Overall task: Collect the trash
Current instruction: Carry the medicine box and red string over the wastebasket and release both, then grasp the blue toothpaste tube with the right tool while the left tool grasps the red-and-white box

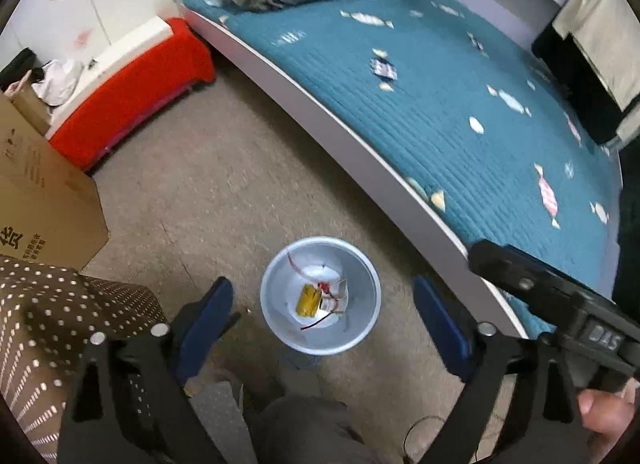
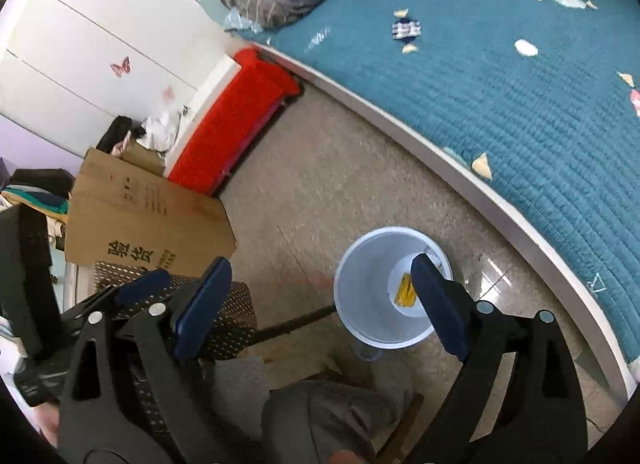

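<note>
A white round trash bin (image 1: 280, 328) stands on the floor beside the bed; it also shows in the right wrist view (image 2: 360, 304). Inside lie a yellow wrapper (image 1: 309, 300) and red-and-white scraps (image 1: 326, 288). The yellow piece shows in the right wrist view (image 2: 405, 295) too. My left gripper (image 1: 324, 312) is open and empty, held above the bin, which lies between its fingers. My right gripper (image 2: 320, 296) is open and empty, above and left of the bin; its right finger (image 2: 438, 304) overlaps the bin's rim. The right gripper's body shows in the left wrist view (image 1: 560, 304).
A bed with a teal quilt (image 1: 460, 96) and white frame runs along the right. A cardboard box (image 1: 36, 192), a red-covered bench (image 1: 132, 92) and a brown dotted cloth (image 1: 60, 324) stand at the left. Grey clothing (image 1: 304, 432) lies below the grippers.
</note>
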The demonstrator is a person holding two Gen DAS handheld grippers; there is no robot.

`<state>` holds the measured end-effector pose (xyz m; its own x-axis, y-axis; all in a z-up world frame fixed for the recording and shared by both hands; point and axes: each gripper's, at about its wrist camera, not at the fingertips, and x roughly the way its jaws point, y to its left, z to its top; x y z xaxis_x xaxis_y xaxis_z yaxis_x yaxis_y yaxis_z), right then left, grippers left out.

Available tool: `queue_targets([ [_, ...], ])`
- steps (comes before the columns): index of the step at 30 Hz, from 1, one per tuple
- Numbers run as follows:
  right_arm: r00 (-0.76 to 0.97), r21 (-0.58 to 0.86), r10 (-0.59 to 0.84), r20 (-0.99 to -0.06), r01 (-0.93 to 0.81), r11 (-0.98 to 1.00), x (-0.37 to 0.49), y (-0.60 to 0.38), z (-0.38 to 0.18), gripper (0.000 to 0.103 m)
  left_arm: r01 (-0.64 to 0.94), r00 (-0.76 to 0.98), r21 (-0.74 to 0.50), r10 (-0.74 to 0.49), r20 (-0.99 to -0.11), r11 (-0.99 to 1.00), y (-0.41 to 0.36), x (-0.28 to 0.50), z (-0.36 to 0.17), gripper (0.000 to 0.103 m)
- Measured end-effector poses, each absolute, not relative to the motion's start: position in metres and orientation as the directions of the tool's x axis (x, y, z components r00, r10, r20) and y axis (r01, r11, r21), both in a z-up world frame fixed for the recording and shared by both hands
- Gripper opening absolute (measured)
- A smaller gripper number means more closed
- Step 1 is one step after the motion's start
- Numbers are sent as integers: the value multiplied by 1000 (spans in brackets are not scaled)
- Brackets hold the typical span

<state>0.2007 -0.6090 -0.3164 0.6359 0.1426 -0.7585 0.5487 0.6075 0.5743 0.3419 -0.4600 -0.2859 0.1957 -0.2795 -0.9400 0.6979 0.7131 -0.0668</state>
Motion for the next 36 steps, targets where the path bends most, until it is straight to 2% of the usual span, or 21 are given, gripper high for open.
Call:
queue_targets([
  [7, 653, 566, 118, -748, 535, 627, 191, -592, -294, 97, 666, 271, -33, -284, -920, 745, -438, 337, -257, 92],
  [23, 744, 531, 81, -663, 392, 751, 176, -520, -197, 97, 562, 459, -74, -386, -800, 824, -336, 293, -169, 94],
  [36, 783, 470, 140, -606, 210, 857, 196, -418, -139, 97, 426, 608, -68, -341, -717, 902, -222, 266, -132, 96],
])
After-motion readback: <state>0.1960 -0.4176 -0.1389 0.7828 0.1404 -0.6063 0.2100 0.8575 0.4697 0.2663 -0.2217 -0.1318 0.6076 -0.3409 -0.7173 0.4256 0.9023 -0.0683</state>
